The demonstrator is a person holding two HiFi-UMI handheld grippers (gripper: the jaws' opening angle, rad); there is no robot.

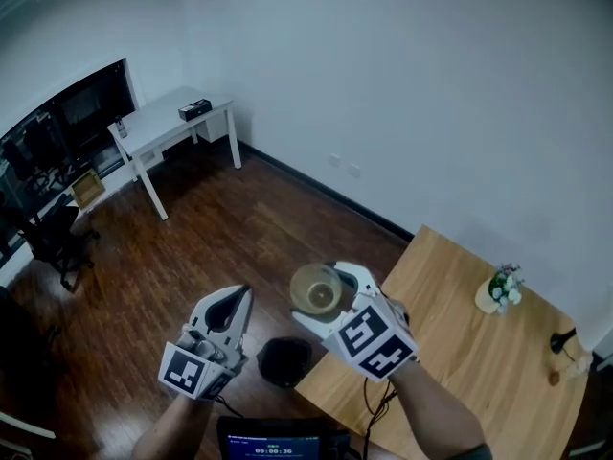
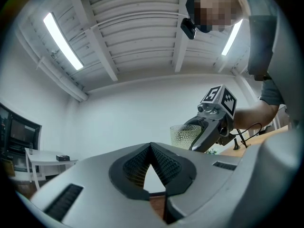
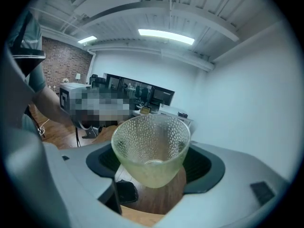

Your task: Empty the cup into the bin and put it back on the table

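Observation:
My right gripper point(image 1: 329, 298) is shut on a clear dimpled glass cup point(image 1: 315, 288), which it holds in the air just off the near left corner of the wooden table point(image 1: 460, 353). In the right gripper view the cup point(image 3: 151, 148) stands upright between the jaws and looks empty. A black bin point(image 1: 284, 360) stands on the floor below, between my two grippers, and shows as a dark shape point(image 3: 126, 192) under the cup. My left gripper point(image 1: 238, 300) hovers left of the bin, shut and holding nothing point(image 2: 151, 148). From the left gripper view the cup point(image 2: 184, 136) sits to the right.
A small vase of flowers point(image 1: 499, 290) and a black stand point(image 1: 565, 339) sit on the table's far side. A white desk point(image 1: 163, 127), dark monitors point(image 1: 67, 113) and a chair point(image 1: 53, 238) stand at the back left. A screen point(image 1: 273, 444) shows at the bottom edge.

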